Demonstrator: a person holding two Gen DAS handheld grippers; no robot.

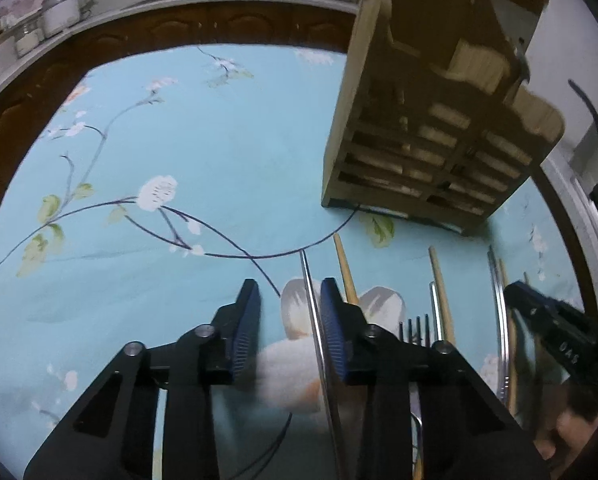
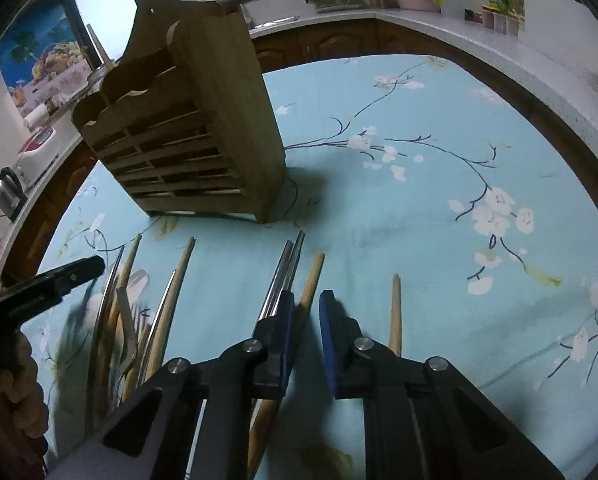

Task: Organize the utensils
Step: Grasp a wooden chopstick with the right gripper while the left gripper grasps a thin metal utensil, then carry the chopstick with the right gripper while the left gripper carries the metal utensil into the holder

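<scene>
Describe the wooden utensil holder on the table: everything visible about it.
The wooden utensil holder stands upright on the blue floral tablecloth, beyond the loose utensils. It looks like bamboo, with a slatted front, scalloped compartment dividers and a taller back panel with a hanging hole. Its solid side is plain. Neither gripper touches it.

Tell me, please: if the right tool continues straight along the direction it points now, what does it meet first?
Probably the wooden chopstick lying between the right tool's blue pads, and the tablecloth under it. The wooden holder stands farther ahead, to the left; depth is unclear.
</scene>
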